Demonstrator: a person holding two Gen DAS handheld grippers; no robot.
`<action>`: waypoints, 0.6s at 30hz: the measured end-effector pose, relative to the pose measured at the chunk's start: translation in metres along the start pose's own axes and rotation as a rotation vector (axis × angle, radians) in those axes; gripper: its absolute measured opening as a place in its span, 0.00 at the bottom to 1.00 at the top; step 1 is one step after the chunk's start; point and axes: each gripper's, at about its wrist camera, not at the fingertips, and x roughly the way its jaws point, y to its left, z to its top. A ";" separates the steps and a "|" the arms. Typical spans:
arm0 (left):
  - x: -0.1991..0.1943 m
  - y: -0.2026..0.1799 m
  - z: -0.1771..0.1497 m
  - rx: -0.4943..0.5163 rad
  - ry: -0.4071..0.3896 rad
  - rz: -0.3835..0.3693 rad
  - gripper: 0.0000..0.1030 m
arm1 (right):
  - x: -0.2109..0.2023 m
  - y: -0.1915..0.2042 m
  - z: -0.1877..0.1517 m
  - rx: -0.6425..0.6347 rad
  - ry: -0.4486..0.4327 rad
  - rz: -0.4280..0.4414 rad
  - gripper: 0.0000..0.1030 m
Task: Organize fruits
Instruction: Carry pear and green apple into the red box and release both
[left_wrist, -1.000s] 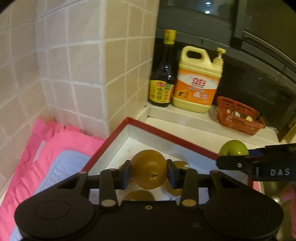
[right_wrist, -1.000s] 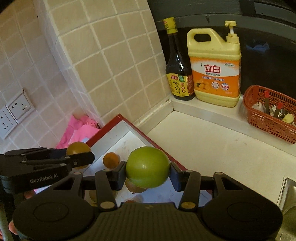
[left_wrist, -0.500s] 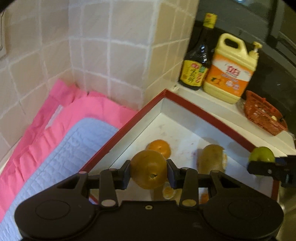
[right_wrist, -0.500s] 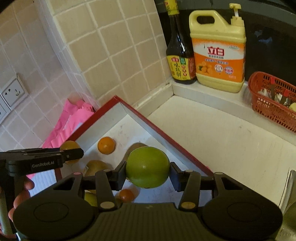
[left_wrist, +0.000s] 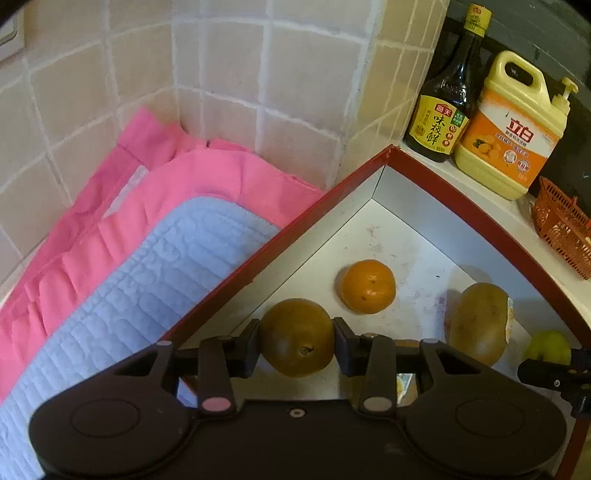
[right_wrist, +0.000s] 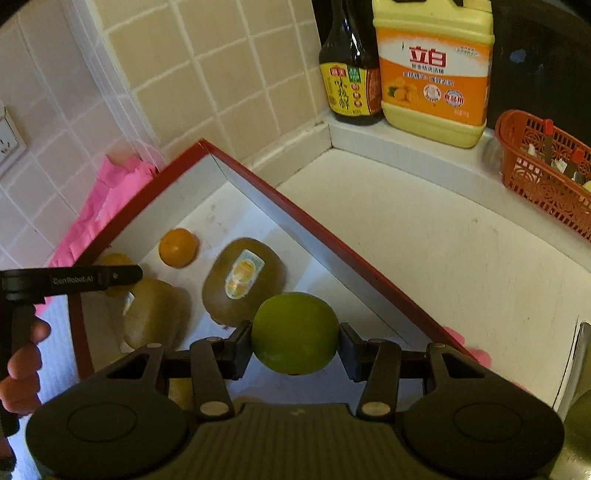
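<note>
Fruits held above a red-rimmed tray, one in each hand-held gripper.
Left wrist view: the left hand-held gripper (left_wrist: 297, 338) clamps a brownish-yellow fruit (left_wrist: 296, 336) over the tray (left_wrist: 476, 218), near an orange (left_wrist: 367, 286) and a kiwi (left_wrist: 478, 323). Right wrist view: the right hand-held gripper (right_wrist: 294, 334) pinches a green fruit (right_wrist: 294, 332) over the tray's near edge, beside the white desk (right_wrist: 443, 251).

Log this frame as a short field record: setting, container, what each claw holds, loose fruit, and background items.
setting: tiled kitchen counter corner
container: red-rimmed box, white inside
left claw: shut on brown round fruit, above the box
right claw: shut on green fruit, above the box
loose fruit in box: orange, stickered kiwi, second kiwi
background: sauce bottle, detergent jug, red basket, pink cloth
</note>
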 end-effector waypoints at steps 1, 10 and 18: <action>0.001 -0.001 0.000 0.003 -0.001 0.004 0.47 | 0.002 0.001 -0.001 -0.005 0.004 -0.006 0.49; 0.006 -0.013 -0.005 0.082 -0.002 0.069 0.50 | 0.017 0.005 -0.004 -0.042 0.032 -0.035 0.49; 0.004 -0.013 -0.006 0.105 -0.004 0.077 0.54 | 0.018 0.005 -0.002 -0.051 0.038 -0.031 0.51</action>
